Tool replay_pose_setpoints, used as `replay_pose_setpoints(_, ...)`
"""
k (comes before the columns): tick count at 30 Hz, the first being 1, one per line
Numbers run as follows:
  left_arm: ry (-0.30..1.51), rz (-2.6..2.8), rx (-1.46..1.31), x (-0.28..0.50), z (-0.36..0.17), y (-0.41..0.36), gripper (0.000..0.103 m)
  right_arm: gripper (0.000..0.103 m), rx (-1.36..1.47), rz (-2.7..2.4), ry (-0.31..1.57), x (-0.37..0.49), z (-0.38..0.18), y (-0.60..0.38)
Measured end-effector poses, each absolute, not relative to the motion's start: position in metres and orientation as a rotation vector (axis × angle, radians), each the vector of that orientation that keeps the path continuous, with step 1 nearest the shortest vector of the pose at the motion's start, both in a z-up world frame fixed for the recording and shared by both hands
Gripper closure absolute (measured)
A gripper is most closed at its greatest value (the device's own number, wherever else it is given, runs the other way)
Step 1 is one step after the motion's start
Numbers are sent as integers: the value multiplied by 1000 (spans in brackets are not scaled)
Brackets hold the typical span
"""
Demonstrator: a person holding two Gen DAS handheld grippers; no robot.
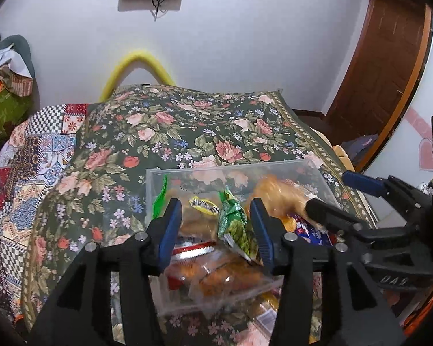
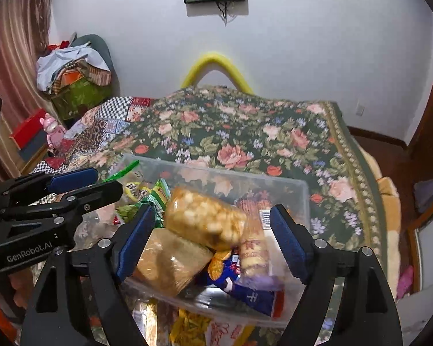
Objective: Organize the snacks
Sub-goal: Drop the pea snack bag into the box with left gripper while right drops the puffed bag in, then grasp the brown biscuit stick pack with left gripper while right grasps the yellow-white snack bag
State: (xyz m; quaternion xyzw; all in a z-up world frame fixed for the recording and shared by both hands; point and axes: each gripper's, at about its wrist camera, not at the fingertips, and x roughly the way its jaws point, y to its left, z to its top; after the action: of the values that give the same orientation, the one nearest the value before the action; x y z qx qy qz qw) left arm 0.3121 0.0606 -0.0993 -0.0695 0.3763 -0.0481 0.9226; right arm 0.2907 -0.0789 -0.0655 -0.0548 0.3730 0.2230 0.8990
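A clear plastic bin (image 1: 216, 168) (image 2: 245, 177) stands on the floral bedspread, holding several snack packs. My left gripper (image 1: 215, 207) (image 2: 108, 180) hangs open over the bin's left half. A green snack packet (image 1: 236, 230) (image 2: 156, 196) stands tilted between its fingers, leaning near the right pad with a gap to the left one. My right gripper (image 2: 213, 209) (image 1: 326, 189) is open over the right half. A blurred bag of orange puffed snacks (image 2: 205, 225) (image 1: 274, 193) lies between its pads, touching neither. Below it lie a second tan snack bag (image 2: 170, 262), a cracker sleeve (image 2: 254, 256) and a blue pack (image 2: 251, 294).
The floral bedspread (image 1: 187, 132) stretches behind the bin to the wall, with a patchwork quilt (image 1: 29, 173) on the left. More packets (image 2: 187, 328) lie in front of the bin. A yellow tube (image 2: 213, 60), stacked boxes (image 2: 78, 86) and a wooden door (image 1: 384, 72) border the bed.
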Motion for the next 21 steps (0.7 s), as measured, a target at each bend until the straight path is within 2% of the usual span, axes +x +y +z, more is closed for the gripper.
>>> replay_pose_setpoints(5,764,-96,-125,286,-93,58,41,22,-98,464,744,271,-52,-94)
replay_pose_setpoints(11,814,-102,-121,260,-105,51,34,19,-93,441,758,250,-59,-116)
replay_pose_setpoints(21,954,-175,-112,237,-153,11,33,19,-108,407,865,225,-96,-146)
